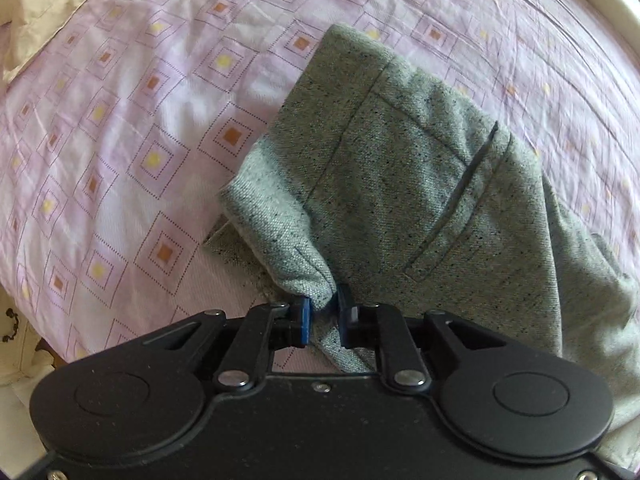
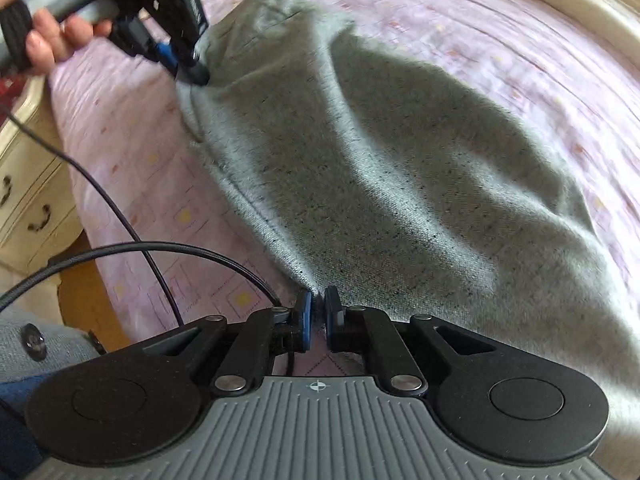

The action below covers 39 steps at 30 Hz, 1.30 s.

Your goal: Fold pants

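Grey speckled pants (image 1: 420, 184) lie partly lifted over a pink patterned bedsheet (image 1: 120, 128). My left gripper (image 1: 324, 312) is shut on a bunched corner of the pants near the waistband, with a back pocket seam showing beyond it. In the right wrist view the pants (image 2: 400, 184) hang stretched between both grippers. My right gripper (image 2: 318, 312) is shut on an edge of the fabric. The left gripper (image 2: 192, 68) shows at the upper left, held by a hand, clamped on the far corner.
The bedsheet (image 2: 132, 168) covers a bed with a cream frame (image 2: 580, 8) at the far right. A cream dresser (image 2: 28, 184) with dark handles stands left of the bed. Black cables (image 2: 132, 248) hang across the near left. A beige pillow (image 1: 44, 12) lies at upper left.
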Tool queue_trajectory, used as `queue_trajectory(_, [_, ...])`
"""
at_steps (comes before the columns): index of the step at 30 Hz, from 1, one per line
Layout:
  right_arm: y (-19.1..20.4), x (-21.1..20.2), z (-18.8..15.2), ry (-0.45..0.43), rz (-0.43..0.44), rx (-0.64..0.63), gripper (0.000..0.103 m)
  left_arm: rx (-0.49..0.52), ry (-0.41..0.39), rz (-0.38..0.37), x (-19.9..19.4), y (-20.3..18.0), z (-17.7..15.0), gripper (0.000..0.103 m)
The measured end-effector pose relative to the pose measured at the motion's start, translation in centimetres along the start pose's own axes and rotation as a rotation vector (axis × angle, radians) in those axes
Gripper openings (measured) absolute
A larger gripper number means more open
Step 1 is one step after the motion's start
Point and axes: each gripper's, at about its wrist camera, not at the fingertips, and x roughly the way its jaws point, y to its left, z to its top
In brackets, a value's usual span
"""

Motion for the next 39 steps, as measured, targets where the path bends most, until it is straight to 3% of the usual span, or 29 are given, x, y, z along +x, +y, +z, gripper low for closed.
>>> queue_trajectory(4, [-1.3, -3.9, -1.9, -0.085, -0.035, 0.183, 0.011, 0.037, -0.003, 0.018, 0.2, -0.6, 0.0, 0.022])
queue_trajectory(8, [-4.6, -8.0, -6.0, -0.162, -0.159, 0.482, 0.011, 0.040, -0.005, 0.024, 0.4, -0.8, 0.0, 0.023])
queue_trajectory(14, [-11.8, -13.4, -15.8, -0.274, -0.406, 0.992, 0.014, 0.070, -0.033, 0.092, 0.7, -2.8, -0.8, 0.023])
queue_trajectory(18, [-17.1, -16.0, -22.5, -0.329, -0.544, 1.235, 0.015, 0.080, -0.070, 0.165, 0.5, -4.6, -2.0, 0.024])
queue_trajectory(24, [-22.8, -18.3, -29.4, -0.351, -0.655, 1.385, 0.016, 0.039, -0.117, 0.235, -1.8, -5.9, -4.1, 0.028])
queue_trajectory(30, [-26.6, -18.2, -32.8, -0.366, -0.638, 1.467, 0.021, -0.121, -0.185, 0.250, -5.5, -5.3, -7.1, 0.028])
queue_trajectory(33, [-27.6, -18.0, -33.5, -0.365, -0.623, 1.471, 0.021, -0.135, -0.225, 0.178, -7.2, -6.6, -9.2, 0.027])
queue_trajectory(39, [-28.7, -17.8, -34.5, -0.343, -0.630, 1.483, 0.021, 0.006, -0.210, 0.003, -7.9, -14.1, -13.1, 0.028])
